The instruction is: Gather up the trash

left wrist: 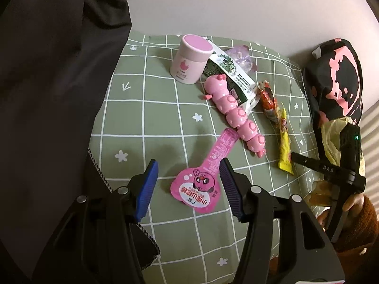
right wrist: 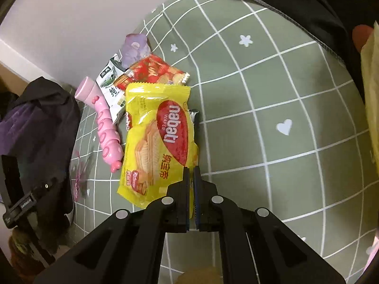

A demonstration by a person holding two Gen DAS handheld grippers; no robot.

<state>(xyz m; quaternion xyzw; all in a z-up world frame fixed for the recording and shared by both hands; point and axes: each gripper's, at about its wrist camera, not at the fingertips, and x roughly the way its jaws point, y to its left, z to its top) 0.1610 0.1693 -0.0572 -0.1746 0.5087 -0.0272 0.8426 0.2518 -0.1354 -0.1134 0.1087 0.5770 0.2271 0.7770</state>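
A flat pink lollipop-shaped wrapper (left wrist: 201,184) lies on the green checked sheet (left wrist: 146,118). My left gripper (left wrist: 188,164) stands open astride it; the right blue pad is at the wrapper's stem and the left pad is apart from it. My right gripper (right wrist: 191,168) is shut on the lower right edge of a yellow wafer packet (right wrist: 156,142), which tilts up towards the camera. In the left wrist view that packet (left wrist: 284,142) shows edge-on, with the right gripper's black finger at its lower end. A thin yellow plastic bag (left wrist: 331,139) hangs by the right hand.
A pink caterpillar toy (left wrist: 236,116), a pink-lidded jar (left wrist: 189,59), a green-and-white packet (left wrist: 227,71), a clear purple piece (left wrist: 241,58) and a red snack wrapper (right wrist: 154,73) lie in a cluster. Dark clothing (left wrist: 59,94) covers the left; a black-and-pink item (left wrist: 336,75) sits at right.
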